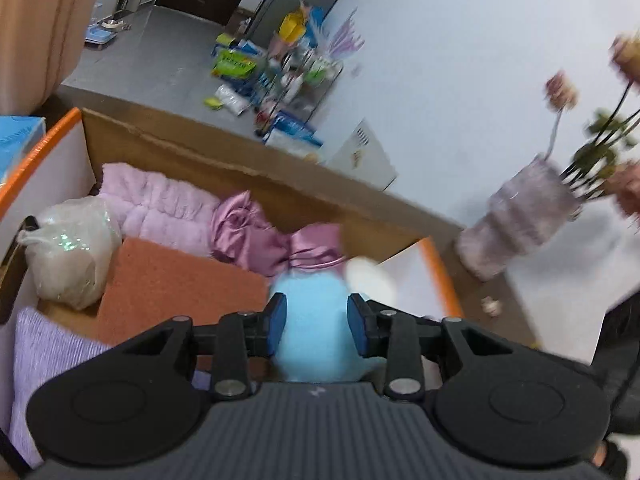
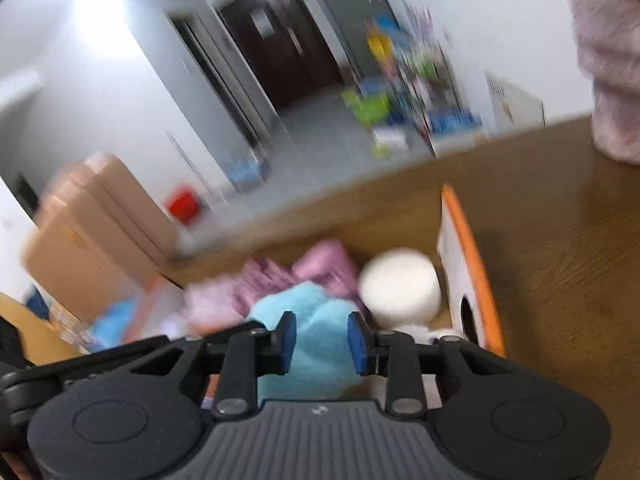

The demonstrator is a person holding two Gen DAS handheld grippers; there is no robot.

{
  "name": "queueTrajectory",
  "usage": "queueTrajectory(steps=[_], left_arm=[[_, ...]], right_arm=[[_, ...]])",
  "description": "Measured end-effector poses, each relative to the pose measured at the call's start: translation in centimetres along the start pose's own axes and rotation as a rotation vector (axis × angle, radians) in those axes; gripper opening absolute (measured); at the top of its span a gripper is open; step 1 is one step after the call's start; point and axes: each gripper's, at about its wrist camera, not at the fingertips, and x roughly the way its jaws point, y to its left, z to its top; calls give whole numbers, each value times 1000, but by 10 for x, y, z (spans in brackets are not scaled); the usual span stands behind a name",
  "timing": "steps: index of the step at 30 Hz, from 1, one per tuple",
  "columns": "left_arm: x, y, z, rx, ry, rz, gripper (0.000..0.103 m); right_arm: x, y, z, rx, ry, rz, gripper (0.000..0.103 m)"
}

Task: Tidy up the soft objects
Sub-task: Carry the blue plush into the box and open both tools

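Both my claws hang over the box [image 1: 224, 160], left claw [image 1: 316, 326] and right claw [image 2: 321, 338] each spread around the blue plush [image 1: 310, 320] at the box's right end, beside the white roll [image 2: 400, 286].

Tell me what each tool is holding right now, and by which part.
Both the left tool and right tool straddle the light blue cloth; whether either actually grips it cannot be told.

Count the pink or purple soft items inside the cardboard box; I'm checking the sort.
3, possibly more hidden: a fluffy pink fleece at the back, a shiny pink satin cloth in the middle, and a ribbed lilac fabric at the near-left corner.
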Motion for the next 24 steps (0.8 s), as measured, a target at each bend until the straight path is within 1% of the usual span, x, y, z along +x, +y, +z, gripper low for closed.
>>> queueTrajectory(steps=[1, 2, 3, 6, 8, 11, 12, 14, 15, 16, 18, 19, 20, 22, 24], left_arm=[[6, -2, -2, 34, 17, 24, 32], [9, -3, -4, 64, 33, 37, 28], [10, -4, -6, 86, 39, 41, 28], [9, -8, -8, 124, 43, 46, 28], [8, -10, -10, 144, 35, 62, 28], [-3, -11, -11, 160, 31, 51, 31], [-10, -12, -11, 163, 25, 47, 32], [-29, -17, -9, 193, 7, 47, 34], [-42, -21, -10, 219, -6, 59, 34], [-54, -24, -10, 240, -21, 69, 37], [-86, -29, -12, 276, -58, 82, 47], [-101, -30, -13, 289, -74, 85, 55], [-118, -29, -17, 305, -93, 88, 61], [-153, -28, -28, 350, -136, 124, 65], [-180, -26, -38, 377, -158, 165, 66]], right_arm=[[9, 0, 0, -5, 20, -28, 19], [15, 2, -1, -32, 25, -56, 17], [19, 4, -2, -65, 26, -76, 17], [23, 2, 0, -68, 63, -61, 17], [26, 3, 0, -85, 78, -69, 16], [26, 12, -2, -134, 79, -99, 17], [22, 14, -2, -142, 81, -108, 18], [12, 16, -2, -134, 77, -116, 20], [4, 18, -2, -135, 66, -118, 21], [-8, 22, -2, -143, 51, -119, 21], [-39, 31, -1, -169, 14, -117, 25], [-54, 35, -2, -180, -5, -116, 26], [-71, 39, -3, -193, -25, -117, 28], [-109, 45, -7, -221, -67, -119, 34], [-145, 46, -13, -238, -98, -128, 35]])
